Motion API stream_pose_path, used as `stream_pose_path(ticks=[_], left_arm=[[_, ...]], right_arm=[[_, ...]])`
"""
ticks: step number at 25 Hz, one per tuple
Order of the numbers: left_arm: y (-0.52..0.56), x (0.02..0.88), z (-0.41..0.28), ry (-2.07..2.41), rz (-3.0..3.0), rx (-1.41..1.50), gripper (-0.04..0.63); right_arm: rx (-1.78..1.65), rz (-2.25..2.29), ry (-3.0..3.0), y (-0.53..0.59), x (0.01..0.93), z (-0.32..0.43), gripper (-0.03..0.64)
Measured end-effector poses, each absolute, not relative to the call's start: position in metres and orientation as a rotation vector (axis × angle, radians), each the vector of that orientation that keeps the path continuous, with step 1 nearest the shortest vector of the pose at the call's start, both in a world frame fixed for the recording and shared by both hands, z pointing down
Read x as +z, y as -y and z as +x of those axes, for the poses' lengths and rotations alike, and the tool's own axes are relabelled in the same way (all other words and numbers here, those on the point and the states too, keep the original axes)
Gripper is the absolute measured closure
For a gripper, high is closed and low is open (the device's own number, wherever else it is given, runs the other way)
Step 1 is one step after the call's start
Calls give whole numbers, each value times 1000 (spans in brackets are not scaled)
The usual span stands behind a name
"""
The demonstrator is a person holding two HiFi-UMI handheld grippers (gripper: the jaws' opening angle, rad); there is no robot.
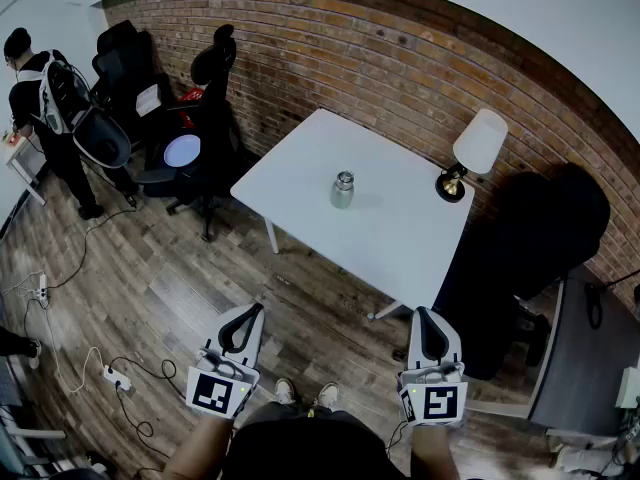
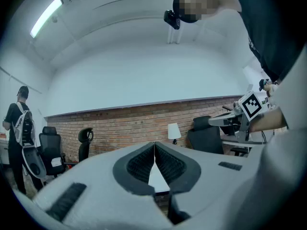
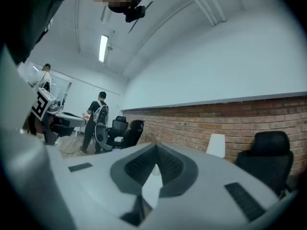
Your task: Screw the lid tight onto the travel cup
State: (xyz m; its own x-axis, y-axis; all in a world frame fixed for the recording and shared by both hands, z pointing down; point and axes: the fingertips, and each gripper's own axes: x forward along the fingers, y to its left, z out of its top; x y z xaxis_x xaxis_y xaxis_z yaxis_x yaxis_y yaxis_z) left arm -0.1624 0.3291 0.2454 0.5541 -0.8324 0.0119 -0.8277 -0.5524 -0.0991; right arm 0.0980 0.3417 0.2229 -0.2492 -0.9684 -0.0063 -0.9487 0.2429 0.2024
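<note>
White bench [image 1: 400, 243]: one steel travel cup [image 1: 343, 189], upright, lid on, near centre; one white-shaded lamp [image 1: 470, 158] at the edge by the brick wall [image 1: 400, 78]. Left tool [image 1: 254, 313] and right tool [image 1: 421, 316]: over wood floor [image 1: 180, 288], short of bench.

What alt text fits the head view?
A small silver metal travel cup stands upright on a white rectangular table beside a brick wall, a white-shaded lamp at its edge. The left gripper and right gripper, both shut, are held over wooden floor, short of the table.
</note>
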Motion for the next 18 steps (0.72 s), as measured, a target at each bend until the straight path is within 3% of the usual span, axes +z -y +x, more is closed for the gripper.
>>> stream_pose_path(ticks=[18], left_arm=[[-328,249,-200,-1435,-2717,26,569]], right_arm=[[-267,1884,2343,-346,215,65,604]])
